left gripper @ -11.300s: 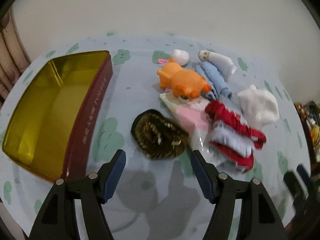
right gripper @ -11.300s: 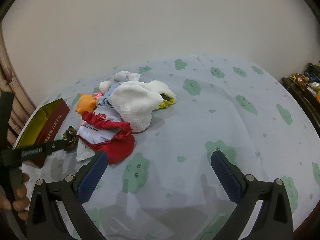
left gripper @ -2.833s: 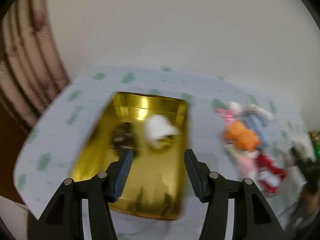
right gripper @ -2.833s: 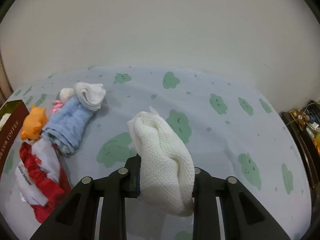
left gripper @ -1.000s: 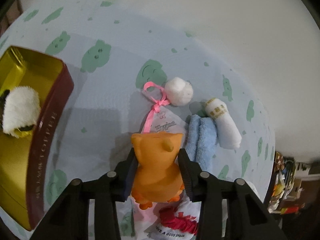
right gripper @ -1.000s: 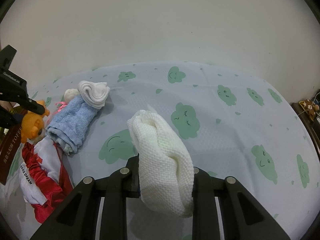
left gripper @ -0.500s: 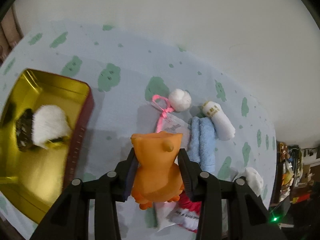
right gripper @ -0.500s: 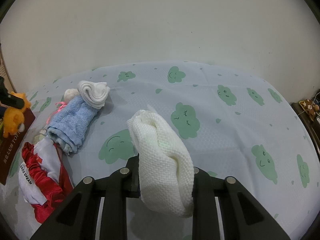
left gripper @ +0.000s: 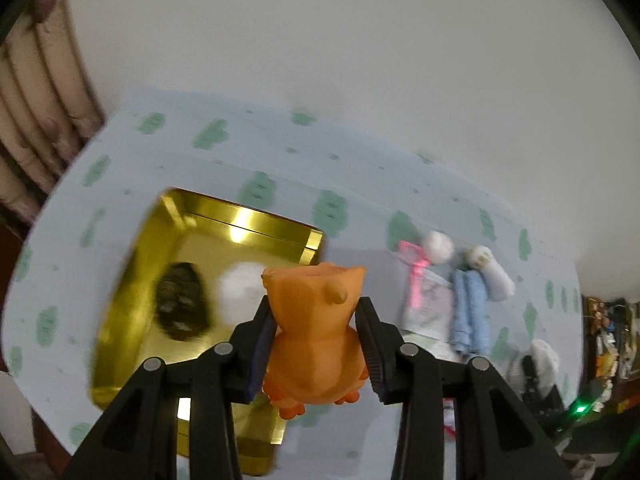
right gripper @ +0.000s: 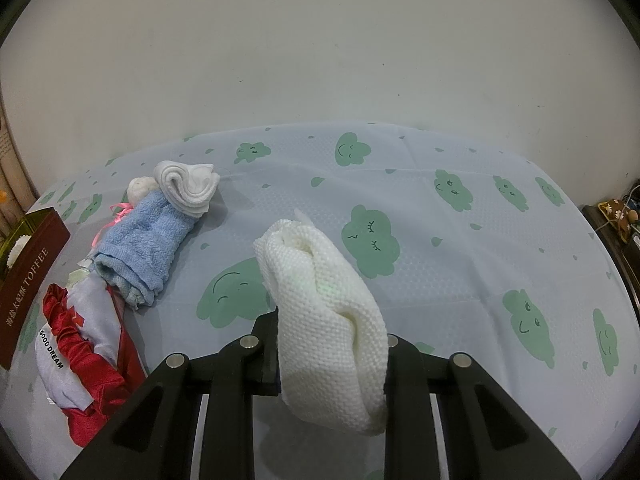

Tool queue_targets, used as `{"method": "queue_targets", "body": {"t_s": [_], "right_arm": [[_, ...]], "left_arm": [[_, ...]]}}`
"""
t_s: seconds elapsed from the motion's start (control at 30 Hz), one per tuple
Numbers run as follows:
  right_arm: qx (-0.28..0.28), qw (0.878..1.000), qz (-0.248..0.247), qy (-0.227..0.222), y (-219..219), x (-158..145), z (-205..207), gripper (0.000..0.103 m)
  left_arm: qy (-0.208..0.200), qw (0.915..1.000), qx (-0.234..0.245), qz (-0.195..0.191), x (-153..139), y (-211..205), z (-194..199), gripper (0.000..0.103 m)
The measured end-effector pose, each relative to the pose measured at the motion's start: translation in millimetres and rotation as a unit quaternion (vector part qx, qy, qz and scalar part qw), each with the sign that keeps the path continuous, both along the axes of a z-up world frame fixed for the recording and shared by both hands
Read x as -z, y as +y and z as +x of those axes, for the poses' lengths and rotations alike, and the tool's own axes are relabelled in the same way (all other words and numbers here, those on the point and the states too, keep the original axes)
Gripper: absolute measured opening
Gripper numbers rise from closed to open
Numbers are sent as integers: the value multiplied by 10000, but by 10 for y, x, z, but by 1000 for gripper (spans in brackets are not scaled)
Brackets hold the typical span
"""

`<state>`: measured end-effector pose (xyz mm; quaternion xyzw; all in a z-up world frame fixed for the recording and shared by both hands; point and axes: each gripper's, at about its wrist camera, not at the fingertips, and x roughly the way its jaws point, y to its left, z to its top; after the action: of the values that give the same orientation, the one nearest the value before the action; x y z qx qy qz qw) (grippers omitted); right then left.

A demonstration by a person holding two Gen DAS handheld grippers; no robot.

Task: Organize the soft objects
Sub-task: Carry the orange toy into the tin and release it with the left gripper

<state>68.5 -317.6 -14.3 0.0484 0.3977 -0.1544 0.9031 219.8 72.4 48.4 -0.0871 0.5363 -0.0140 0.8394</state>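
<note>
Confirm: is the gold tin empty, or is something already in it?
Not empty. The gold tin already holds a dark brown piece and a white fluffy piece, both lying on its floor.

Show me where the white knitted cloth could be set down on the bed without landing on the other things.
Bare sheet lies right of the blue towel, out to the bed's right edge. Crowded: the left strip, where the rolled white cloth, towel and red-and-grey fabric lie beside the tin.

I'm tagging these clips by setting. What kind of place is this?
Probably a room in a home, not a lab. A table with a cloud-print tablecloth stands against a plain wall, a curtain hangs at the left, and cluttered household bits sit at the right edge. A gold toffee tin serves as the bin.
</note>
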Motion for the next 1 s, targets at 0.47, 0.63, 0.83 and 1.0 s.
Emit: {"method": "queue_targets", "body": {"t_s": [0.47,0.63,0.83,1.0], "right_arm": [[-13,10000,0,1,-8,-1,4,21],[-10,10000,-4,0,-12,-2,-2,21],[-12,10000,-7,-1,-15,-3,-2,21],[-15,10000,-5,-1,-14,-2,2,21]], "left_arm": [[222,9967,-198,760,285,749,-281,41],[406,9949,-137,913,521,850,-322,41],[399,9932,-53,1094,646,914,-326,41],[339,9934,-38,1098,667,945,-292,41]]}}
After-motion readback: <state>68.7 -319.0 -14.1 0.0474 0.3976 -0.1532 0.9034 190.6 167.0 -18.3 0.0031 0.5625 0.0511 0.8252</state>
